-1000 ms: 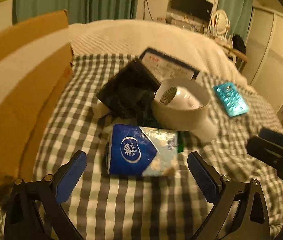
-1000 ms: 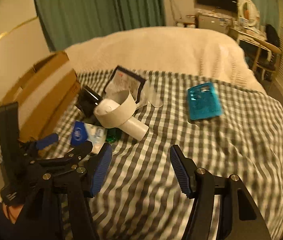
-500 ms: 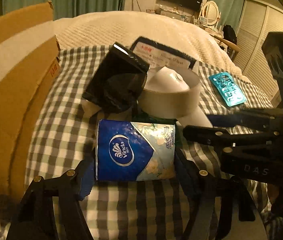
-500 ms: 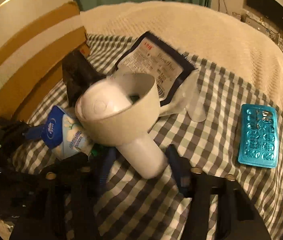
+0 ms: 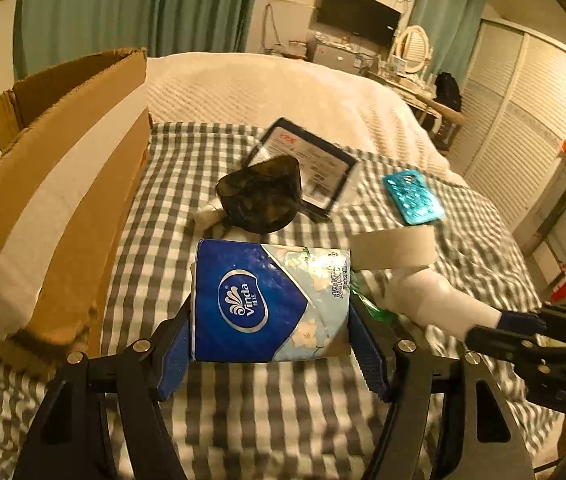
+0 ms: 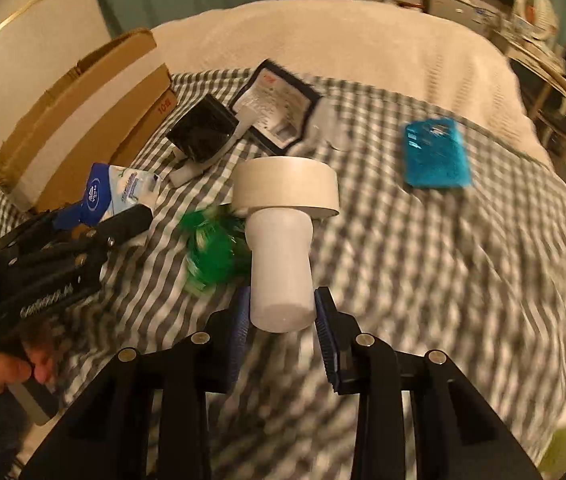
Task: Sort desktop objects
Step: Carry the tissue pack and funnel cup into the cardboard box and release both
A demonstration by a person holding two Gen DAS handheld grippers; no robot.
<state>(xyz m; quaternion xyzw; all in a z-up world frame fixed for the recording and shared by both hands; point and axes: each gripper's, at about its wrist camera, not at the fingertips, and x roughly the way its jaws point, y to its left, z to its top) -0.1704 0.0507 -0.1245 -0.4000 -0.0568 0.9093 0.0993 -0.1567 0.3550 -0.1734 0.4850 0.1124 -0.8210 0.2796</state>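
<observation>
Pick-up step, both claws loaded. Left claw clamped on the blue tissue pack, held above the checked cloth near the bed's left edge, just beside the cardboard box. Right claw, jaws just been closing, clamped on the stem of the white funnel-shaped piece, above mid-bed beside the green wrapper. Next, probably: carry the pack over the box rim before letting go; the teal blister pack and black pouch not yet sorted.

Warm dim light is filling a bedroom. Teal curtains are hanging at upper left, a wall TV is sitting top centre, louvered wardrobe doors are running down the right, beside a round mirror.
</observation>
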